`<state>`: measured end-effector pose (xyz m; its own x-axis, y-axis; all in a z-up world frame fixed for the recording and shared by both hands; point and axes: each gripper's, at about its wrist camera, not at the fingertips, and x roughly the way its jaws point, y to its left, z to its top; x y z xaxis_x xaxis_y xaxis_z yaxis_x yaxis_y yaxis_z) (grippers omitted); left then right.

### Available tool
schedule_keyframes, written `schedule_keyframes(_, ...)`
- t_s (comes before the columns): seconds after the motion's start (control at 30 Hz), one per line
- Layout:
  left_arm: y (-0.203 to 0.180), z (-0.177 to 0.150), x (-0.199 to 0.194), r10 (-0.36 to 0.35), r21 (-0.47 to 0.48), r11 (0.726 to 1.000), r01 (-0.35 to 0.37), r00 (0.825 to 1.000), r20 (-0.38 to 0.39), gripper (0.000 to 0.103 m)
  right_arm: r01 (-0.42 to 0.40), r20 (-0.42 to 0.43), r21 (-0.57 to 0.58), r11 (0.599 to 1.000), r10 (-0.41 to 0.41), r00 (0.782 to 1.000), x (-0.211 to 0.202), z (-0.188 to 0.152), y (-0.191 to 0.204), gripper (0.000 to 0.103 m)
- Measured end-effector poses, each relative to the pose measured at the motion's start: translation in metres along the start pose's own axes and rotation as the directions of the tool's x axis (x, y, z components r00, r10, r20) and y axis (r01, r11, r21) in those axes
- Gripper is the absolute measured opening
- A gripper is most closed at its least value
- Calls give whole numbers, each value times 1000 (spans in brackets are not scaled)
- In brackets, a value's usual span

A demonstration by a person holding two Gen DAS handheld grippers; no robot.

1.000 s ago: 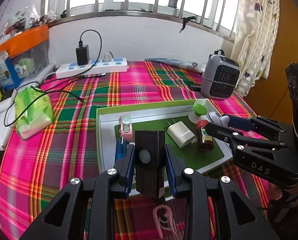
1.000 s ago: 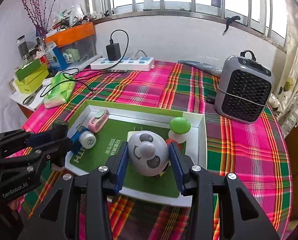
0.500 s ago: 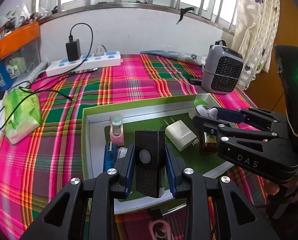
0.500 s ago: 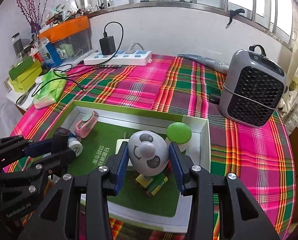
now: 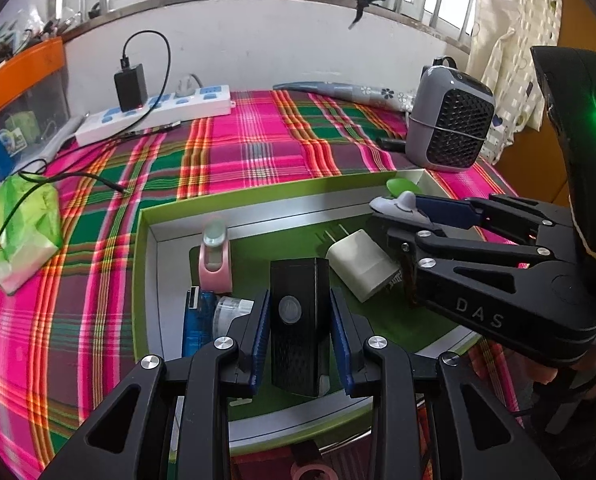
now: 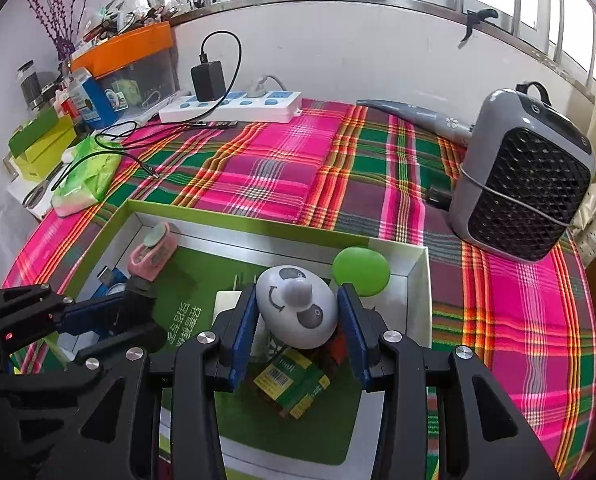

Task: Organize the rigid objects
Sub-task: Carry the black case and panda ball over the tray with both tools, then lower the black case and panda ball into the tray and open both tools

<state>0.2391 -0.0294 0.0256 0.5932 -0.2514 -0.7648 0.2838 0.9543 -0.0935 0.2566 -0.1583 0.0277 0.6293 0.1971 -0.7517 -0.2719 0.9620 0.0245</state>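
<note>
Most of the sorting looks done: your green-rimmed tray (image 5: pixel 142 264) already holds a pink clip-like gadget (image 5: pixel 216 258), a white plug adapter (image 5: pixel 359 270), a blue USB stick (image 5: pixel 196 320), a green round lid (image 6: pixel 361 270) and a green-labelled jar (image 6: pixel 294 380). Two items are still in your grippers, not yet set down.

Your left gripper (image 5: pixel 299 320) is clamped on a black boxy device (image 5: pixel 298 320), both blue pads pressing its sides, hanging over the tray's near-left part. Your right gripper (image 6: pixel 296 316) is clamped on a grey panda-face egg toy (image 6: pixel 296 308), over the jar at the tray's right end. Both grippers tilt steeply down toward the tray. I judge release comes next.
</note>
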Motion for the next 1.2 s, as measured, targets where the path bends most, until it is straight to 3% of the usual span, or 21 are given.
schedule_keyframes(1.2,-2,2,8,-1,11,1000,1,1000,-10,29,-45,-3,20,999,45,999,9,0,1,41)
